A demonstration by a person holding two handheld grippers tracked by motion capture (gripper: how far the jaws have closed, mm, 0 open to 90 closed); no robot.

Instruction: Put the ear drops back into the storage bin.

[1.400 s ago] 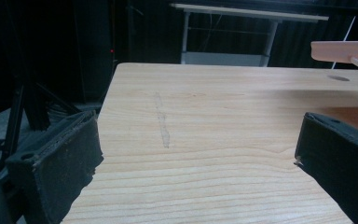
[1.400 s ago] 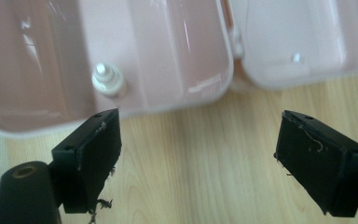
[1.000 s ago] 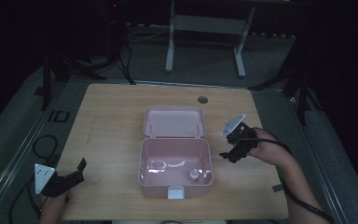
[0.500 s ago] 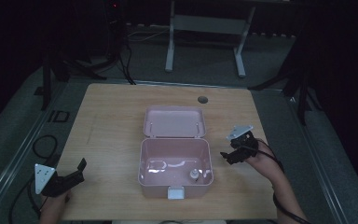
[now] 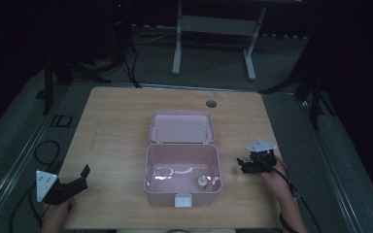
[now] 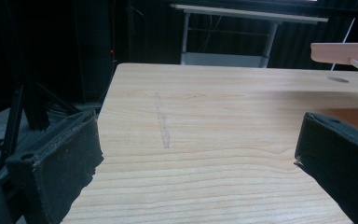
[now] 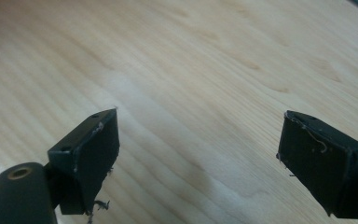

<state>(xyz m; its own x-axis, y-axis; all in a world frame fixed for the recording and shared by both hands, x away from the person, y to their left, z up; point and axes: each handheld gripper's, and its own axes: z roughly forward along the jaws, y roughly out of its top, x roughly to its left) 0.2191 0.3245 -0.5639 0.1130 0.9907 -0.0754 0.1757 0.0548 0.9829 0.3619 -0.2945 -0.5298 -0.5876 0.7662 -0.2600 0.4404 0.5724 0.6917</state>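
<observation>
A pink box [image 5: 182,170] stands open at the table's middle, its lid [image 5: 181,126] laid back flat behind it. Inside lie a small round silver piece [image 5: 201,181] and a thin pale chain or cord [image 5: 175,171]. My right gripper [image 5: 243,165] is open just right of the box, low over bare wood, with nothing between its jaws [image 7: 196,154]. My left gripper [image 5: 77,178] is open near the front left corner, pointing toward the box, jaws wide apart [image 6: 196,158]. The box's pink edge [image 6: 342,51] shows at the upper right of the left gripper view.
The wooden table [image 5: 111,126] has a round cable hole [image 5: 211,103] at the back right. A faint pencil-like mark [image 6: 162,123] runs across the wood ahead of the left gripper. Metal stand legs [image 5: 213,39] and cables sit on the dark floor behind.
My right gripper has drawn back toward the front edge and sunk lower beside the box. The left gripper and the box have not moved.
</observation>
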